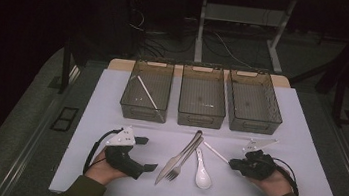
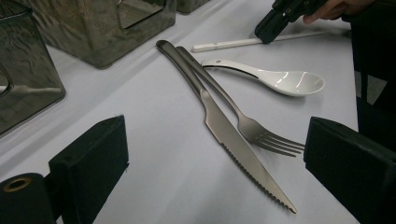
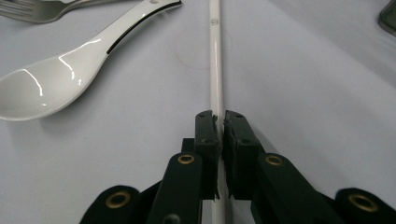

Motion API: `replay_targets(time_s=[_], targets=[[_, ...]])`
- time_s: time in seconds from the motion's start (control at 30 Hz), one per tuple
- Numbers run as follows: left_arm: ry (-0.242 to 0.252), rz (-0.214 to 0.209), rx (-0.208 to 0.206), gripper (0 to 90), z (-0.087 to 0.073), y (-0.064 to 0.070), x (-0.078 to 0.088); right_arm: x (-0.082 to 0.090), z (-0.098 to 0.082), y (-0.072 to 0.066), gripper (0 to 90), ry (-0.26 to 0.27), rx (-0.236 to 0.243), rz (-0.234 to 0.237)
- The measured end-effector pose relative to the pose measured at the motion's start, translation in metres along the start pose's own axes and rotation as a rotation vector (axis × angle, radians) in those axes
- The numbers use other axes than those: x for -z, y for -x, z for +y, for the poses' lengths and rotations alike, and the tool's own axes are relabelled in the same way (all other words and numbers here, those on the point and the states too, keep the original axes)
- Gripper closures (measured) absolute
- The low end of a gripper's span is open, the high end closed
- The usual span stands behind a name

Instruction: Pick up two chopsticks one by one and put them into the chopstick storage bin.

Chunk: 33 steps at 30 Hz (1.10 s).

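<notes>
Presently catalogued on the white table (image 1: 104,160): three clear bins in a row along the far edge, a left bin (image 1: 146,90) holding one white chopstick (image 1: 148,96) laid slantwise, a middle bin (image 1: 202,97), and a right bin (image 1: 254,103). Just in front of the bins, at the centre, lie a knife (image 1: 177,158) and a fork (image 1: 186,156), side by side with handles touching and pointing away from the person, the fork's tines and the knife's tip nearest the person. A white spoon (image 1: 202,171) rests just right of the fork, bowl toward the person. A second white chopstick, the stick (image 1: 215,152), lies flat on the table to the right of the spoon, running slantwise toward the right hand. Right gripper (image 1: 235,164): held low in the person's right hand, jaws drawn almost together and pinched on the near end of the stick; in the right gripper view the stick (image 3: 216,70) passes straight between the two pads and runs on past the spoon (image 3: 60,79). Left gripper (image 1: 145,152): held in the left hand at the left of the cutlery, jaws spread wide with nothing between them; in the left gripper view they frame the knife (image 2: 233,140), the fork (image 2: 247,126) and the spoon (image 2: 280,80) without touching any, and the right gripper (image 2: 271,29) shows farther off on the stick (image 2: 233,43).
</notes>
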<state>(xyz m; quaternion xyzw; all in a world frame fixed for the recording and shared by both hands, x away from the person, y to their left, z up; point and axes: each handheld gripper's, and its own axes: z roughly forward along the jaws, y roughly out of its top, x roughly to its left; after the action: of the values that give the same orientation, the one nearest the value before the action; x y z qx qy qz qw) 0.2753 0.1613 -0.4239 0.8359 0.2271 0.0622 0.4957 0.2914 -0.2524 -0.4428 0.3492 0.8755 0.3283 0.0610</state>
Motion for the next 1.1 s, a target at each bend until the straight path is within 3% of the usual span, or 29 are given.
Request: replay_targets(time_s=[0.37, 0.6, 1.1], targets=[[-0.003, 0.011, 0.007, 3.8, 0.000, 0.000, 0.000, 0.018, 0.003, 0.008, 84.3, 0.069, -0.040, 0.025], [-0.003, 0.011, 0.006, 3.7, 0.000, 0.000, -0.001, 0.024, 0.010, 0.007, 84.3, 0.098, -0.024, 0.039], [0.007, 0.038, 0.024, 0.0, 0.000, -0.002, 0.000, 0.033, 0.044, 0.003, 84.3, 0.150, -0.026, 0.056]])
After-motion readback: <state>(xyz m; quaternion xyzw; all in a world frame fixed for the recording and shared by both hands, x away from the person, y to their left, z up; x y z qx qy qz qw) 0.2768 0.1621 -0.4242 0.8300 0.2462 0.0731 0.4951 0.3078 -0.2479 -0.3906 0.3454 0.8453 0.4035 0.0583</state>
